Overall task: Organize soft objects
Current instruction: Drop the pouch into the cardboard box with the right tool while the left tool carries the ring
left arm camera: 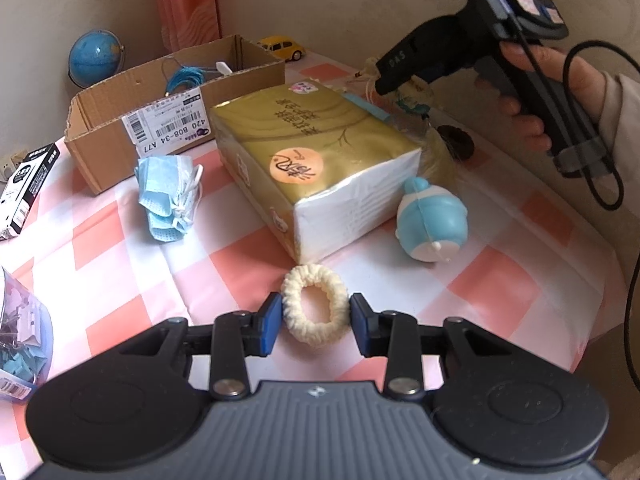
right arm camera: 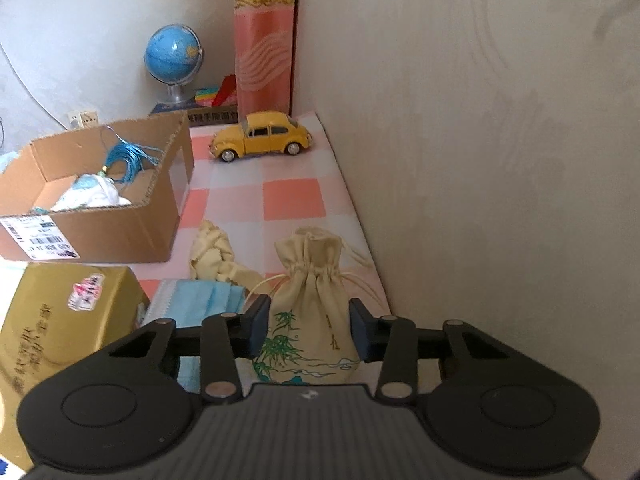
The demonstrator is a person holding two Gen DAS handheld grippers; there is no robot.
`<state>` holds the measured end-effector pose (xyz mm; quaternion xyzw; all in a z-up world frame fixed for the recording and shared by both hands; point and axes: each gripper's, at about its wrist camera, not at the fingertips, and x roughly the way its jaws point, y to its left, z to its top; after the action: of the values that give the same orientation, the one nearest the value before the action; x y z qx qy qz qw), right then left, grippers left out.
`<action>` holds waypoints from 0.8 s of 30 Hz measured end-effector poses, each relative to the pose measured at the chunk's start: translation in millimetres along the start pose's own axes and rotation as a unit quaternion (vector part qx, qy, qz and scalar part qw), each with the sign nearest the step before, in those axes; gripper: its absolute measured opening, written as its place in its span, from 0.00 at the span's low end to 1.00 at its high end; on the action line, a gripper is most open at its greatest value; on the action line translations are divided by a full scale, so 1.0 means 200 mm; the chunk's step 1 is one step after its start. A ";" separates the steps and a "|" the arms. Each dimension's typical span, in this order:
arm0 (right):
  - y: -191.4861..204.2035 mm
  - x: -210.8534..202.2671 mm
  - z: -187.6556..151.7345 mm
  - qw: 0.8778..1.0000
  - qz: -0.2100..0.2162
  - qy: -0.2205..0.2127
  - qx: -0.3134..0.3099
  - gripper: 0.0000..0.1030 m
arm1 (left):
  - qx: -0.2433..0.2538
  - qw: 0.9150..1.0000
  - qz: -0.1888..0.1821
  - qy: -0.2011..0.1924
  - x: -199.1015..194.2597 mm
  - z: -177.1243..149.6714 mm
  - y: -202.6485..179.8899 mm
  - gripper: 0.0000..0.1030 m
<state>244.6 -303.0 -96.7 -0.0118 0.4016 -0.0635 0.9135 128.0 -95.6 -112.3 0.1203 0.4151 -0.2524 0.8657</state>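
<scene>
The left gripper [left arm camera: 314, 322] has its blue pads on both sides of a cream hair scrunchie [left arm camera: 315, 305] lying on the checked bench [left arm camera: 496, 292], clenched lightly on it, likely so it can be lifted into the cardboard box [left arm camera: 120, 136] at 10 o'clock. The right gripper [right arm camera: 308, 330] sits around a cream drawstring pouch [right arm camera: 310, 320] with green bamboo painted on it; I cannot tell if its pads press the pouch yet. Blue face masks [left arm camera: 168, 196] lie loose by the box. The box label reads "420 B08-34 A77". The gold tissue pack [left arm camera: 316, 168] has writing I cannot read.
</scene>
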 end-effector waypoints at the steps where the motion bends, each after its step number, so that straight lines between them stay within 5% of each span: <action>1: 0.00 -0.02 0.01 1.000 0.000 -0.004 -0.002 0.45 | 0.000 1.000 0.000 0.000 0.00 0.00 0.00 0.35; 14: 0.06 -0.32 0.13 0.997 0.022 -0.063 -0.043 0.45 | 0.021 1.000 0.006 -0.008 -0.09 -0.02 0.03 0.35; 24: 0.21 -0.55 0.39 0.984 0.063 -0.128 -0.105 0.45 | 0.024 1.000 0.008 -0.014 -0.14 -0.03 0.04 0.35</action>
<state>233.8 -250.2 33.4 -0.0910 0.2857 0.0385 0.9532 113.6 -76.9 -93.0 0.1407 0.3956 -0.2575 0.8703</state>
